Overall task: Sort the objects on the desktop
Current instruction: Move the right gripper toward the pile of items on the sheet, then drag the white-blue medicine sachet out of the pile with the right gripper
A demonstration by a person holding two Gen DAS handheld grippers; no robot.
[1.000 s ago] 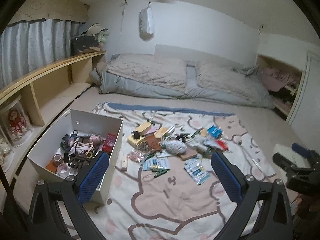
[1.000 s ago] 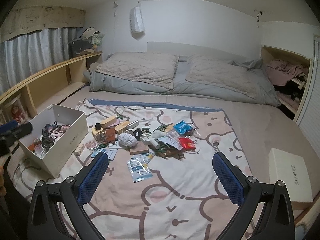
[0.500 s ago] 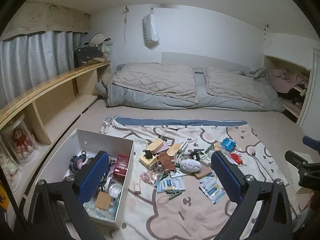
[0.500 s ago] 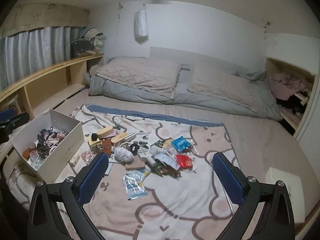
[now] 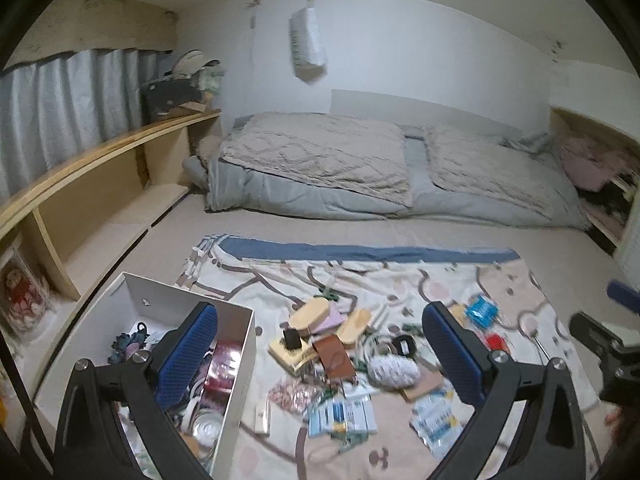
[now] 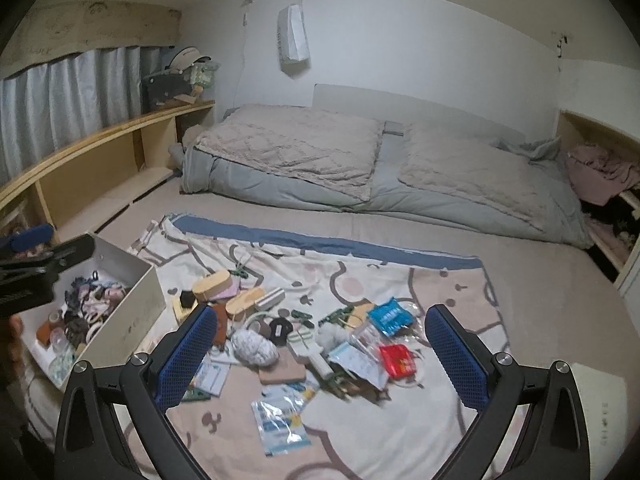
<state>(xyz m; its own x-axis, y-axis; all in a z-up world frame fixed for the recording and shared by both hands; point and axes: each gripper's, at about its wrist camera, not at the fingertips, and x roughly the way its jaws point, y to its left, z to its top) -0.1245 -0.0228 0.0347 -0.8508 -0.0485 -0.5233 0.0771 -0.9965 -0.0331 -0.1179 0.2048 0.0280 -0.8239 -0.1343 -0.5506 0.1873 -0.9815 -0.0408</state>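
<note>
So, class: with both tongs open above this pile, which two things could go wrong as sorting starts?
1. The pile is tangled and overlapping, so the right tongs may drag neighbours along with the white yarn ball.
2. The white box looks crowded, so items dropped by the left tongs might spill over its rim.

I see a soft matt cloth blanket (image 6: 360, 420) under the clutter; the white box (image 6: 140, 312) looks like smooth matt cardboard; clear packets (image 6: 280, 420) are glossy plastic; my gripper pads (image 6: 456, 356) are dimpled blue rubber on black matt plastic; the shelf (image 5: 100, 184) is smooth pale wood.
</note>
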